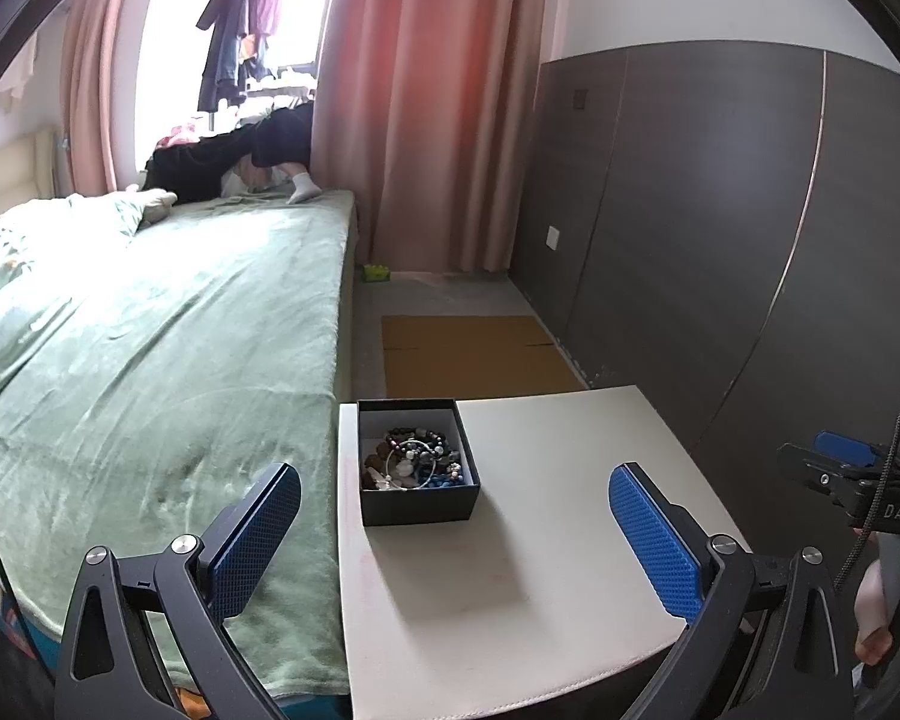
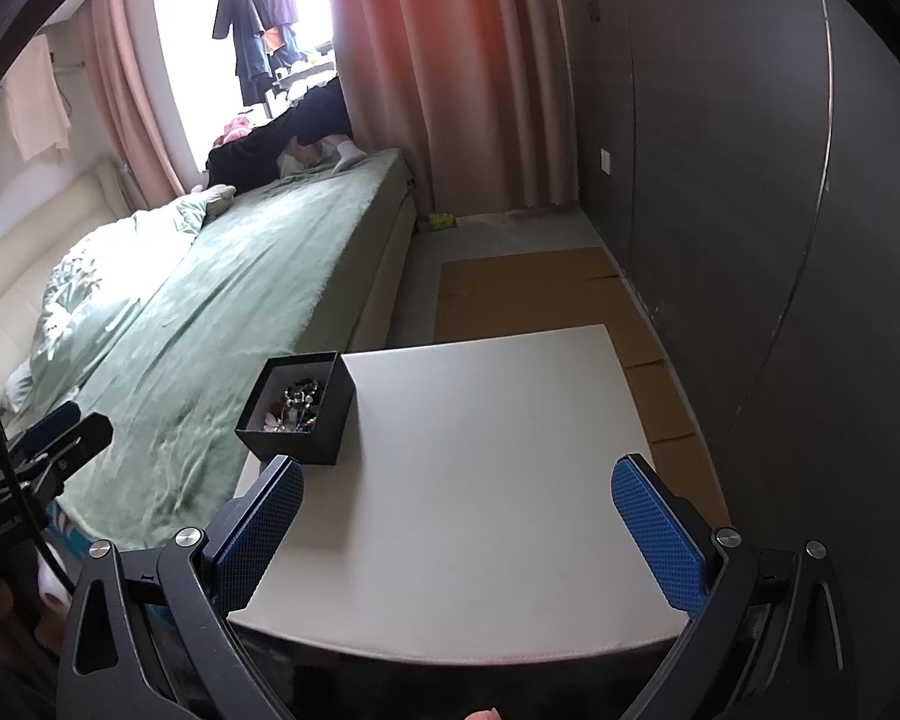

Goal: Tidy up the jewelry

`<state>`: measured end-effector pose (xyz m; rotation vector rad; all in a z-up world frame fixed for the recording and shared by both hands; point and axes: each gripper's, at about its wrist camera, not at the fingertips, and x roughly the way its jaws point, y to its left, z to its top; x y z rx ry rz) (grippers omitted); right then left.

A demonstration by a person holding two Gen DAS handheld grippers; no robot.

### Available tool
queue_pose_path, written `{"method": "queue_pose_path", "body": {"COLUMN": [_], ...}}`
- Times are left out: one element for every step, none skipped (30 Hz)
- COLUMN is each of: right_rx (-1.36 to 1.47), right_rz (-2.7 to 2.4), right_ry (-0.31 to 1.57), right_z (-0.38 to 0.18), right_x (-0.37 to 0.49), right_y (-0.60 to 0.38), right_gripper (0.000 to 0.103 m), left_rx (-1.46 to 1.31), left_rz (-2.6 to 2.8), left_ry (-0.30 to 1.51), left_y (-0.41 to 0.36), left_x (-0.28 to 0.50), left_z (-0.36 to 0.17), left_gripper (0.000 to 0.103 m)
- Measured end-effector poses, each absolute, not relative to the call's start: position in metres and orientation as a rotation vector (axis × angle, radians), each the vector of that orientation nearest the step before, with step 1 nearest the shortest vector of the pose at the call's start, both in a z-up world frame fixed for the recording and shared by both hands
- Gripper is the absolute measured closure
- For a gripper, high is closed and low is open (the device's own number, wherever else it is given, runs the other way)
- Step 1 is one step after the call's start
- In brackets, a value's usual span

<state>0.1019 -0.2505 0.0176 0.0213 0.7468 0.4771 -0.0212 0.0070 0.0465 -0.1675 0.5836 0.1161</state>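
Observation:
A small black box (image 1: pixel 417 501) stands on the white tabletop (image 1: pixel 540 540) near its far left corner. It holds a tangle of beaded bracelets (image 1: pixel 417 456) in dark, brown, white and blue beads. The box also shows in the right wrist view (image 2: pixel 297 438) with the jewelry (image 2: pixel 297 405) inside. My left gripper (image 1: pixel 453 534) is open and empty, held above the table short of the box. My right gripper (image 2: pixel 456 531) is open and empty above the table's near edge, to the right of the box. The right gripper's body (image 1: pixel 852 480) shows at the left view's right edge.
A bed with a green cover (image 1: pixel 162 360) lies against the table's left side. Flat cardboard (image 1: pixel 474 354) lies on the floor beyond the table. A dark wall panel (image 1: pixel 720 228) runs along the right. Pink curtains (image 1: pixel 426 102) and hanging clothes are at the back.

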Motion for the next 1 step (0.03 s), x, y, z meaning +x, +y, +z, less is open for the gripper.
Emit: {"method": "queue_pose_path", "body": {"right_rx": [0.02], "right_rz": [0.476], "right_ry": [0.749], "right_z": [0.018], "right_x": [0.1017], "right_y": [-0.2486], "right_gripper": [0.0], "left_rx": [-0.168], "left_rz": [0.116], "left_ry": [0.584], "left_y": [0.0078], "left_x": [-0.0209], "left_z": [0.0459], "left_gripper": [0.001]}}
